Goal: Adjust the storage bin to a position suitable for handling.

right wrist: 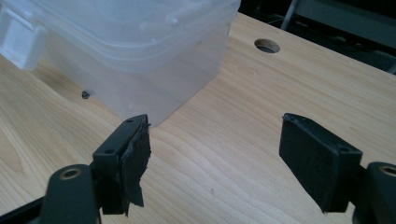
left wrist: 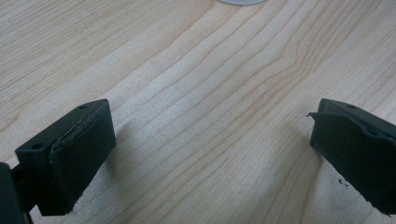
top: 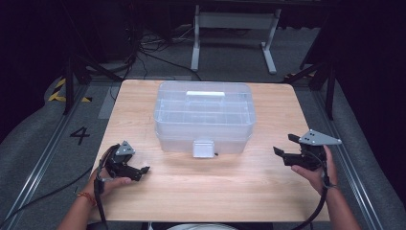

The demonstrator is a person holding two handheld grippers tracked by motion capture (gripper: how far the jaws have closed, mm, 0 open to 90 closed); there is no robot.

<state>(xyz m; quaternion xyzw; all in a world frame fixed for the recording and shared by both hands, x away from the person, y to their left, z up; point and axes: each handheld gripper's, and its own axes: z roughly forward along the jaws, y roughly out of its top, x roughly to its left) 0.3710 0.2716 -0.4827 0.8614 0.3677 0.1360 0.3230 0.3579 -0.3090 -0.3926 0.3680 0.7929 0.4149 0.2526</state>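
Storage box (top: 204,116) contents blur behind cloudy plastic; left claw (top: 142,170) and right claw (top: 283,145) both gape empty.

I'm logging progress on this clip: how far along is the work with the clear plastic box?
Nothing looks done yet: the clear box sits shut on the table, its lid down and its front latch closed. In hand: the right gripper is raised with jaws open and empty, aimed at the box's corner; the left gripper sits low on the wood, open and empty. Reaching the box and handling it remain.

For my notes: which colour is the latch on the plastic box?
White latch on clear box, best in high view.
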